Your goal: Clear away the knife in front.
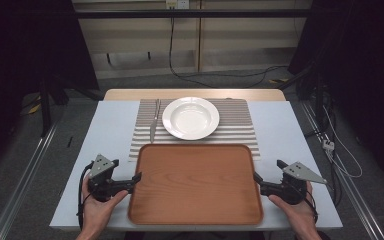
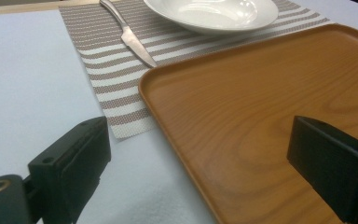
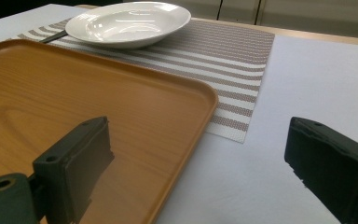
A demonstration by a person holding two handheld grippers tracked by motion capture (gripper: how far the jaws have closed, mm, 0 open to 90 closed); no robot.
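While both sets of jaws stand apart, the left gripper point(image 1: 137, 178) and right gripper point(image 1: 256, 178) flank one wooden tray point(image 1: 195, 185). Beyond lie one plate point(image 1: 190, 118), one knife point(image 1: 154, 121), one striped mat point(image 1: 240, 127).

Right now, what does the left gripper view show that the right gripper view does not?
The left gripper view shows the whole knife lying on the striped placemat. The right gripper view shows the placemat's far right edge and pale cabinets behind the table. Both share the wooden tray, the white plate, the white tabletop and open black jaws.
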